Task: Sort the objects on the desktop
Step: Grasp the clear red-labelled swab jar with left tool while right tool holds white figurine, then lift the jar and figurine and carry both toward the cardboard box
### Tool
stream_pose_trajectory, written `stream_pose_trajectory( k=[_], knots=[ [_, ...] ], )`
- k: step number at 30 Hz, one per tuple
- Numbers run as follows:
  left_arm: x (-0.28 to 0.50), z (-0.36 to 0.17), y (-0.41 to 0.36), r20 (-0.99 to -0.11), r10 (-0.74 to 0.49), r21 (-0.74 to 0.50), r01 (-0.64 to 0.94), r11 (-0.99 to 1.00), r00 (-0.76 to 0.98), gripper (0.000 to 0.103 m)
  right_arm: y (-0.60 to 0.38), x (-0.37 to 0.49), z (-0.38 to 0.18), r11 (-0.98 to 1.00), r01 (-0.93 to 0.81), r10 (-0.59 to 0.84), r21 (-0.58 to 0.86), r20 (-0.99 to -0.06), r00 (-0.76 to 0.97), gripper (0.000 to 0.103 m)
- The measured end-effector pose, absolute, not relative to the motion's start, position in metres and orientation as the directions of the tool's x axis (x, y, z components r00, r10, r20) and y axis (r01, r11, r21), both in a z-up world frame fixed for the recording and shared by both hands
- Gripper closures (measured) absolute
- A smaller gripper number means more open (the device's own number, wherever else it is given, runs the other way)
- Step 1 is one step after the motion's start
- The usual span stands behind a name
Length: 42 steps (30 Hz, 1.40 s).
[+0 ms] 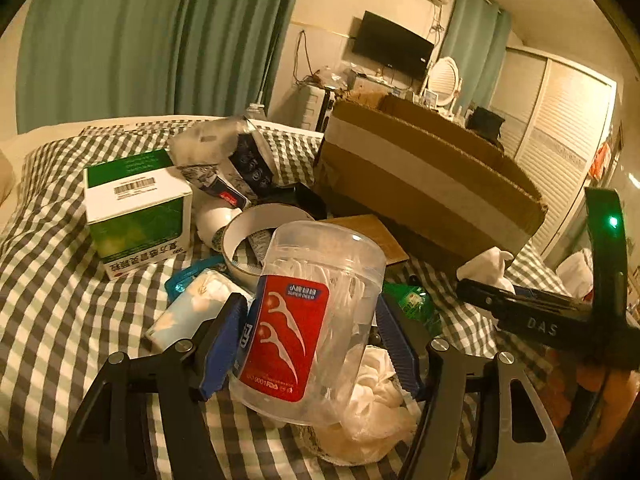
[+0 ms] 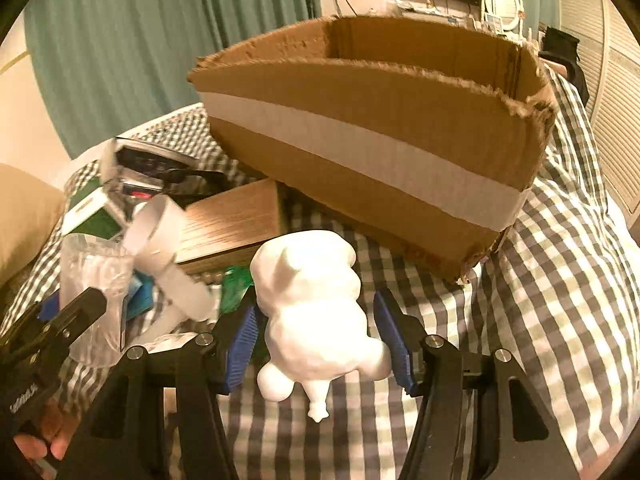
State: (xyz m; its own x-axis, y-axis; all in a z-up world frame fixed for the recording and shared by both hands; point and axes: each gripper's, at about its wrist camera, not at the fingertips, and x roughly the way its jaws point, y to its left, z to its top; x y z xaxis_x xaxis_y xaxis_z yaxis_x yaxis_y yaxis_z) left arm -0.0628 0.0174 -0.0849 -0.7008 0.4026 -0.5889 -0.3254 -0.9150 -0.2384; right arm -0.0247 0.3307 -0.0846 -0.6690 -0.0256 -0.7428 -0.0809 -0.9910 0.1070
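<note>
Left tongs (image 1: 310, 344) clamped on a clear floss-pick jar (image 1: 316, 320) with a red label, blue pads pressing both its sides; jar tilted, held just above the checked bedspread (image 1: 60, 300). Right tongs (image 2: 316, 344) hold a white plaster figure (image 2: 316, 308): one pad touches its side, the other pad's contact is hard to make out.

Left view only: green-and-white medicine box (image 1: 138, 208) upright on the bedspread, a white tape roll (image 1: 256, 236) just behind the jar, a tissue pack (image 1: 192, 308) beside the left pad, a green wrapper (image 1: 416, 300) near the right pad, crumpled white plastic under the jar. The right tongs enter this view at the far right edge, a green light on their body.

Right view only: the open inside of the cardboard box (image 2: 380, 132), with a divider wall visible; a wooden board (image 2: 232, 224) lying against the box's foot. The jar shows here at lower left, in the left tongs, with fingers of a hand (image 2: 44, 440) below.
</note>
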Motion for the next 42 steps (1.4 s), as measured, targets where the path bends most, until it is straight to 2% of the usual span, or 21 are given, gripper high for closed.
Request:
stream_pose_trajectory(
  k=[5, 9, 10, 11, 14, 16, 18, 19, 24, 29, 31, 32, 42],
  knots=[
    [-0.055, -0.079, 0.009, -0.578, 0.377, -0.217, -0.309, -0.926, -0.724, 0.038, 0.333, -0.006, -0.08, -0.993, -0.042, -0.05, 0.11, -0.716, -0.696, 0.046],
    [-0.046, -0.071, 0.004, -0.568, 0.364, -0.22, -0.289, -0.931, -0.739, 0.048, 0.338, 0.009, -0.073, -0.993, -0.017, -0.072, 0.119, -0.698, -0.712, 0.046],
    [-0.045, -0.068, 0.003, -0.559, 0.371, -0.226, -0.294, -0.929, -0.741, 0.058, 0.334, 0.01, -0.071, -0.993, -0.009, -0.074, 0.115, -0.694, -0.716, 0.046],
    [-0.043, -0.063, 0.003, -0.552, 0.376, -0.229, -0.299, -0.926, -0.744, 0.063, 0.333, 0.013, -0.068, -0.994, -0.003, -0.075, 0.112, -0.687, -0.722, 0.046],
    [-0.043, -0.061, 0.008, -0.57, 0.37, -0.205, -0.31, -0.929, -0.733, 0.063, 0.333, 0.019, -0.067, -0.993, 0.008, -0.088, 0.12, -0.679, -0.729, 0.046],
    [-0.042, -0.069, 0.006, -0.588, 0.381, -0.225, -0.308, -0.925, -0.714, 0.057, 0.33, 0.015, -0.069, -0.991, 0.007, -0.095, 0.131, -0.678, -0.729, 0.046],
    [-0.042, -0.078, 0.005, -0.623, 0.364, -0.235, -0.279, -0.931, -0.692, 0.026, 0.334, 0.015, -0.072, -0.989, 0.003, -0.102, 0.146, -0.682, -0.724, 0.046],
    [-0.041, -0.083, 0.004, -0.644, 0.352, -0.238, -0.26, -0.936, -0.679, 0.023, 0.336, 0.014, -0.072, -0.988, 0.0, -0.105, 0.151, -0.684, -0.722, 0.046],
    [-0.029, -0.094, 0.003, -0.708, 0.379, -0.282, -0.253, -0.925, -0.596, 0.019, 0.341, 0.01, -0.077, -0.986, -0.007, -0.111, 0.168, -0.681, -0.724, 0.046],
    [-0.02, -0.116, 0.017, -0.789, 0.281, -0.157, -0.262, -0.952, -0.547, 0.019, 0.341, 0.005, -0.083, -0.98, 0.0, -0.139, 0.199, -0.685, -0.715, 0.046],
    [-0.019, -0.124, 0.019, -0.809, 0.258, -0.132, -0.265, -0.955, -0.528, 0.024, 0.341, 0.005, -0.083, -0.98, 0.003, -0.141, 0.198, -0.685, -0.715, 0.048],
    [-0.019, -0.127, 0.019, -0.812, 0.241, -0.114, -0.26, -0.959, -0.531, 0.033, 0.341, 0.004, -0.083, -0.98, 0.005, -0.144, 0.201, -0.684, -0.715, 0.048],
    [-0.012, -0.104, 0.009, -0.769, 0.267, -0.155, -0.236, -0.959, -0.58, 0.034, 0.333, 0.009, -0.082, -0.982, 0.044, -0.159, 0.184, -0.682, -0.714, 0.049]
  ],
)
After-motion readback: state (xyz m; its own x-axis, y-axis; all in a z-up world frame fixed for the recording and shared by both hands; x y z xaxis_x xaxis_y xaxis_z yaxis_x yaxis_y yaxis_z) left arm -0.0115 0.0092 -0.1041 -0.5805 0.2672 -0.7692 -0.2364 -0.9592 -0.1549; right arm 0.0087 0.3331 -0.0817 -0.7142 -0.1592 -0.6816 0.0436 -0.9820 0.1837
